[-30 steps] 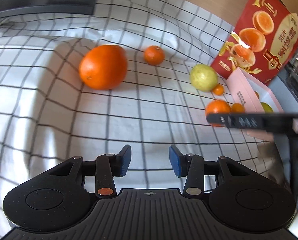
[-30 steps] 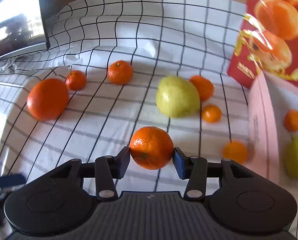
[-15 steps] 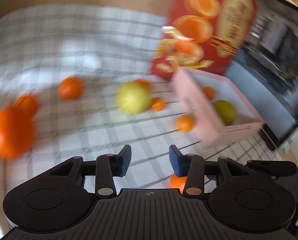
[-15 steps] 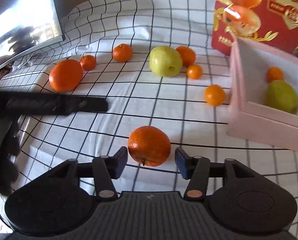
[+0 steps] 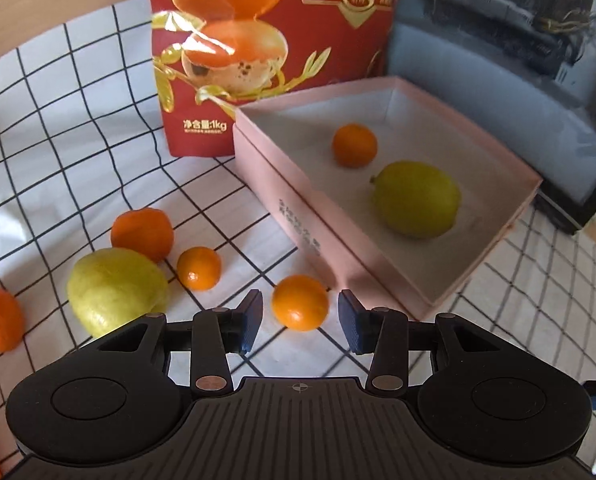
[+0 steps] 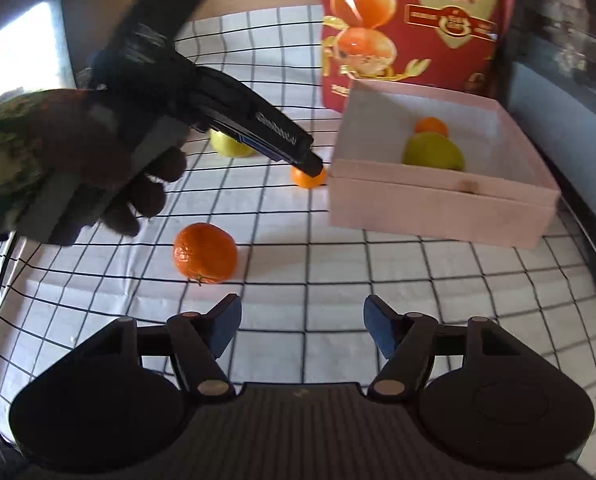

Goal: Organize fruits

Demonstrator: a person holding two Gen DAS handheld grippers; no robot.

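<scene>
Here both grippers gape: left gripper (image 5: 300, 322) flanks a small orange (image 5: 300, 308) beside the pink box (image 5: 298, 216); right gripper (image 6: 302, 330) empty.

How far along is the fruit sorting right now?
Early. The pink box holds only a small orange and a lemon. The left gripper, jaws open, brackets a small orange beside the box; the right gripper is open and empty. A mandarin, a second lemon and other oranges remain on the checked cloth.

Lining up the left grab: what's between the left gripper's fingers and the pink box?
In the left wrist view, a small orange sits between the open left gripper's fingers, just short of the pink box.
</scene>
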